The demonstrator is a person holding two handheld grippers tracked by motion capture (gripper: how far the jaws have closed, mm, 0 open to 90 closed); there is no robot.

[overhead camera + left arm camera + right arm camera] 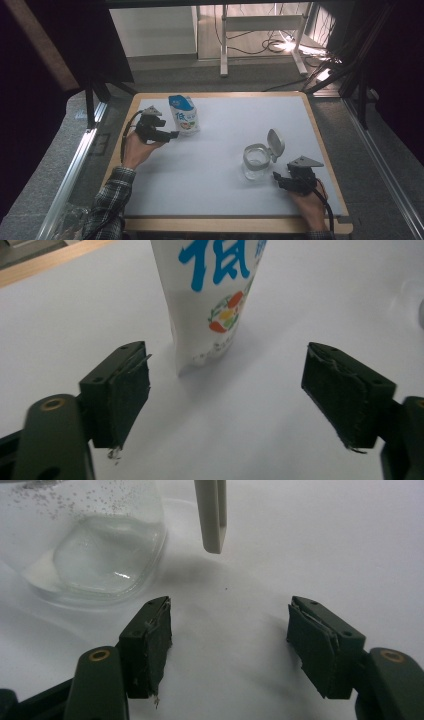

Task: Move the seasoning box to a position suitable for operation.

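White table (210, 165): pouch (184, 114), lidded jar (258, 160).

Grey carpet floor (165, 75), white desk legs (224, 45), tangled cables (280, 46) behind

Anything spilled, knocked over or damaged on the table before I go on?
Nothing spilled or tipped. The milk pouch stands upright ahead of the open left gripper; the glass jug stands upright with its lid flipped open, by the open right gripper. One small oddity: the gripper pads look frayed at the edges.
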